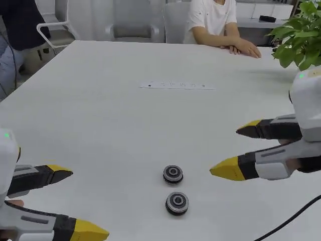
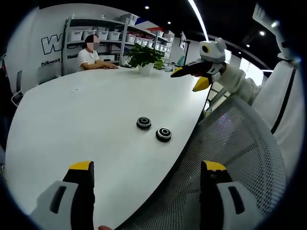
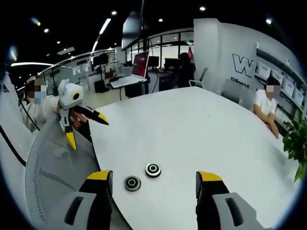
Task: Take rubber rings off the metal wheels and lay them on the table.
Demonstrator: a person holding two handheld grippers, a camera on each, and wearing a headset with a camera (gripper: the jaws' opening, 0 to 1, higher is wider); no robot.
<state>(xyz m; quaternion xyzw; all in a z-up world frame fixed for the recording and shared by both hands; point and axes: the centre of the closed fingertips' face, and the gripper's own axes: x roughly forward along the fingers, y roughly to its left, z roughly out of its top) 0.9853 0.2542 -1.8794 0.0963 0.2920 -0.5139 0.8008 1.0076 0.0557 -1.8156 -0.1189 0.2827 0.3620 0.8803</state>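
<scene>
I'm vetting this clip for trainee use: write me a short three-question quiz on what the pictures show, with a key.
1. How many wheels lie on the table? A) one B) two C) four
2. True or false: the right gripper is shut on a wheel.
3. What stands at the table's far right edge, beyond the right gripper?
Key: 1 B, two wheels side by side near the person's edge. 2 False, its jaws are apart and hold nothing. 3 A potted plant.
</scene>
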